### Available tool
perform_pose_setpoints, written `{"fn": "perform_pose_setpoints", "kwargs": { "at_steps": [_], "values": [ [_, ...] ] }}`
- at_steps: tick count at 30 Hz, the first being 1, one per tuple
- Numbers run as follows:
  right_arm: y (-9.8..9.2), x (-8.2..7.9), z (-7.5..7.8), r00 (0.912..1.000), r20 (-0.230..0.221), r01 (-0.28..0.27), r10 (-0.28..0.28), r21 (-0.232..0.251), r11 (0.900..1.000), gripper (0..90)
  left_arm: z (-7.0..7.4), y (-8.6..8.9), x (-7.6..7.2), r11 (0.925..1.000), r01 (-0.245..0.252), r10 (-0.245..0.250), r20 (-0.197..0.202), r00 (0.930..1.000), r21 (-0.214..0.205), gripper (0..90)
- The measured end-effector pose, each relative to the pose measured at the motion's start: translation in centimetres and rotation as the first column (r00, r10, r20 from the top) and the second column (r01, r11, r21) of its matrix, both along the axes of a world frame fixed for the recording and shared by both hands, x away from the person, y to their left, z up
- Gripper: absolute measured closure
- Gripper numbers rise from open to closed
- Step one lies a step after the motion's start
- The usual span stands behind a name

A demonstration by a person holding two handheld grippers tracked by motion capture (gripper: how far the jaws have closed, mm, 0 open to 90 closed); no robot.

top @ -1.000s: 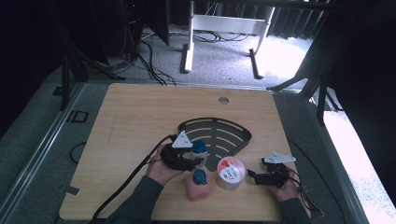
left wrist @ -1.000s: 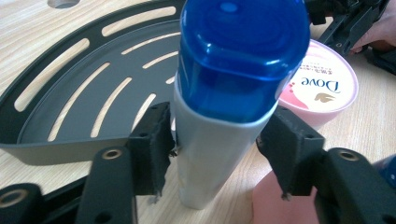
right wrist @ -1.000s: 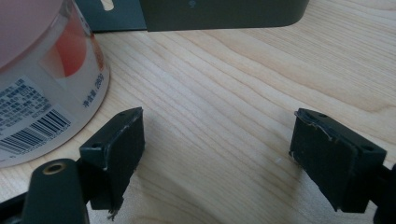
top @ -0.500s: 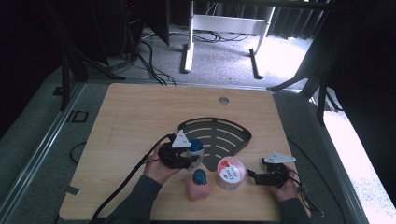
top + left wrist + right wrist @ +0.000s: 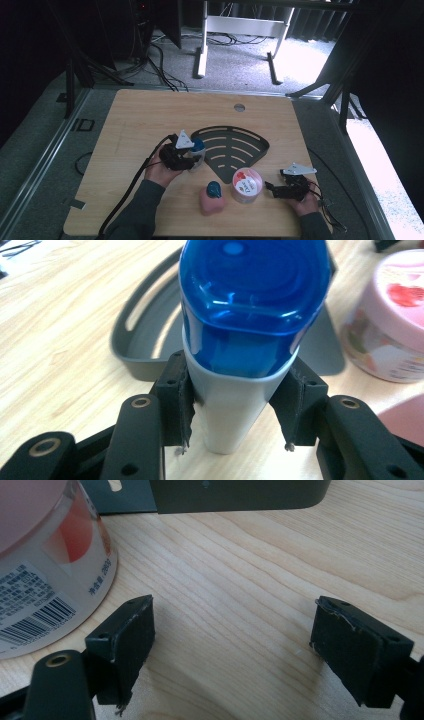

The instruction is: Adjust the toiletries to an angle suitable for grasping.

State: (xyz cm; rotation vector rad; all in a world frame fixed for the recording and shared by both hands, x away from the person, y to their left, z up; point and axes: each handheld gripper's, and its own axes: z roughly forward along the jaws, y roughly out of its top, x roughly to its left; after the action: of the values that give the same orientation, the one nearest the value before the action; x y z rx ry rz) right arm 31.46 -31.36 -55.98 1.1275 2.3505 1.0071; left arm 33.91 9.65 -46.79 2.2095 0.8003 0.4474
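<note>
Gripping: left gripper (image 5: pixel 192 159), jaws closed on the white body of a blue-capped bottle (image 5: pixel 250 335), one pad pressed to each side, seen close in the left gripper view.
Bottle cap: translucent blue, rounded, with a small round dimple near its top.
Bottle place: at the left edge of the dark grey slotted tray (image 5: pixel 231 150), near the middle of the wooden table (image 5: pixel 140 120); whether resting on the wood or lifted off it, cannot tell.
Left hand (image 5: pixel 161 172): wrapped round the gripper's rear, dark sleeve coming in from the bottom edge, black cable trailing down and left.
Right gripper (image 5: pixel 272 190): jaws wide apart with bare wood between the black pads (image 5: pixel 131 630), low near the table's front right.
Right hand (image 5: pixel 302 200): behind that gripper, grey three-cornered plate on top.
Pink-lidded tub (image 5: pixel 246 185): upright just beside the right gripper, apart from its jaws; printed label with barcode and a red picture in the right gripper view.
Pink bottle with teal cap (image 5: pixel 212 198): near the front edge, just left of the tub, between the two hands.
Tray shape: fan-like, curved slots, raised rim, its point toward the person.
Round grommet (image 5: pixel 239 107): set in the table's far side.
Beyond the table: grey carpet, loose cables, white frame legs.
</note>
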Motion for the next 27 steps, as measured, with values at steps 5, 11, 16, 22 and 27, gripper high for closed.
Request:
{"fn": "perform_pose_setpoints", "kwargs": {
  "at_steps": [5,11,16,22,27],
  "values": [
    [0.0,0.0,0.0,1.0000,0.001,0.000,0.000,0.000,1.0000,17.4,-0.3,1.1,1.4,0.9996,-0.022,0.022,0.011,0.9997,-0.017,54.1],
    [0.0,0.0,0.0,1.0000,0.003,-0.001,0.001,-0.001,1.0000,17.4,-0.6,2.4,2.9,0.9975,-0.052,0.052,0.016,0.9985,-0.048,53.6],
    [0.0,0.0,0.0,1.0000,0.001,0.000,0.000,0.000,1.0000,17.4,-0.9,3.0,3.8,0.9955,-0.071,0.073,0.029,0.9969,-0.063,53.4],
    [0.0,0.0,0.0,1.0000,0.001,0.000,0.000,0.000,1.0000,17.4,-1.0,3.1,3.9,0.9957,-0.072,0.072,0.000,0.9974,-0.059,50.4],
    [0.0,0.0,0.0,1.0000,0.001,-0.001,0.001,0.000,1.0000,17.4,-0.9,3.0,3.3,0.9967,-0.075,0.075,-0.009,0.9971,-0.031,44.4]
  ]
}}
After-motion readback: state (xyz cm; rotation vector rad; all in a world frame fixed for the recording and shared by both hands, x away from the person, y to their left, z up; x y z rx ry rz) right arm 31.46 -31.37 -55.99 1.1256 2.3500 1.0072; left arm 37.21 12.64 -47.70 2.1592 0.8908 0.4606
